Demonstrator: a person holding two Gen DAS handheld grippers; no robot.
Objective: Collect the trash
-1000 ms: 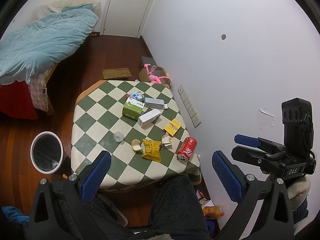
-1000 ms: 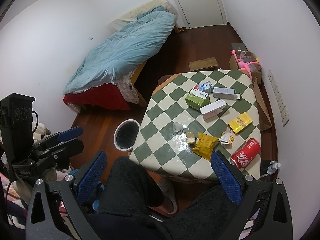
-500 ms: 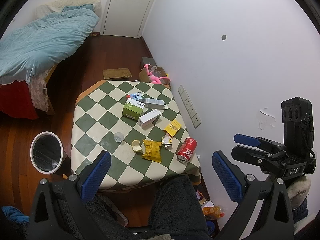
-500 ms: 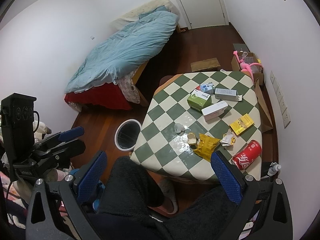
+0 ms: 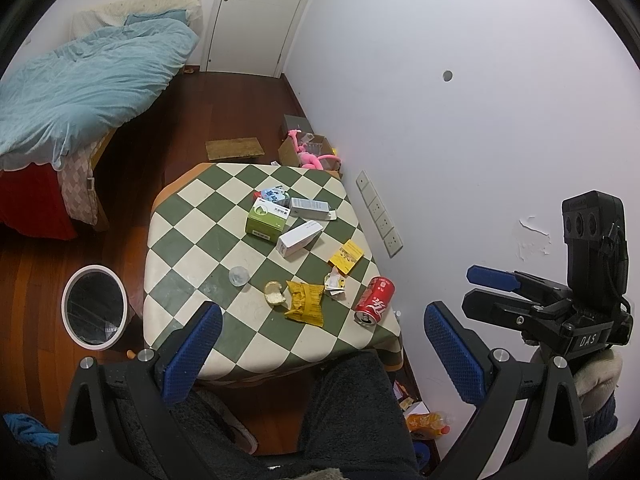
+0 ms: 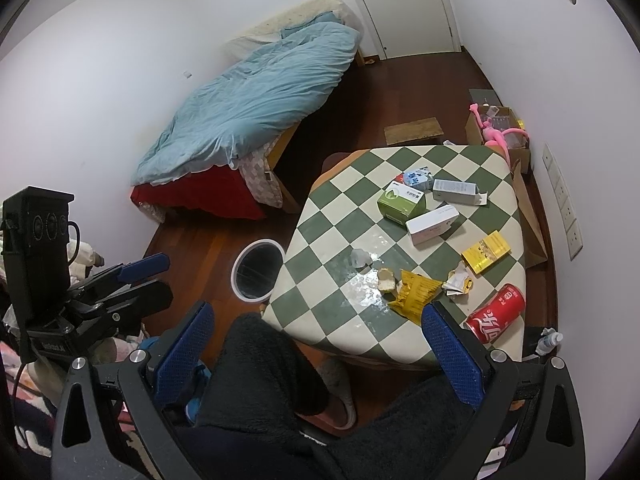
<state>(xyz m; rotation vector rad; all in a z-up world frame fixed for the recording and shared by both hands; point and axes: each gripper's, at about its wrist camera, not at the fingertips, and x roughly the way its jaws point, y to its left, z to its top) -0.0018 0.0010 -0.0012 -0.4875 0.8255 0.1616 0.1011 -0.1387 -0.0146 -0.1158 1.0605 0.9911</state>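
1. Trash lies scattered over the green-and-cream checkered table (image 5: pixel 188 216), well beyond both grippers; the left gripper (image 5: pixel 322 354) and right gripper (image 6: pixel 318 354) hang above the person's dark fleece-covered legs (image 5: pixel 352 408), jaws spread wide and holding nothing.
2. Nearest the table's front edge, a red soda can (image 5: pixel 375 300) lies on its side by the right corner, with a crinkled yellow snack bag (image 5: pixel 306 303), a bread piece (image 5: pixel 274 293) and a torn wrapper (image 5: pixel 334 281) beside it.
3. Mid-table sit a small clear plastic cup (image 5: pixel 239 276) and a flat yellow packet (image 5: pixel 346 257).
4. Farther back, a white box (image 5: pixel 299 238), a green box (image 5: pixel 267 217), a grey-white carton (image 5: pixel 311 209) and a blue pack (image 5: pixel 273 195) cluster together.
5. Left of the table, a round white-rimmed trash bin (image 5: pixel 95 307) stands open on the dark wooden floor (image 5: pixel 168 136).
6. Beyond, bare floor runs between a bed with a rumpled blue duvet (image 5: pixel 88 88) and the white wall to a closed door (image 5: pixel 256 16).
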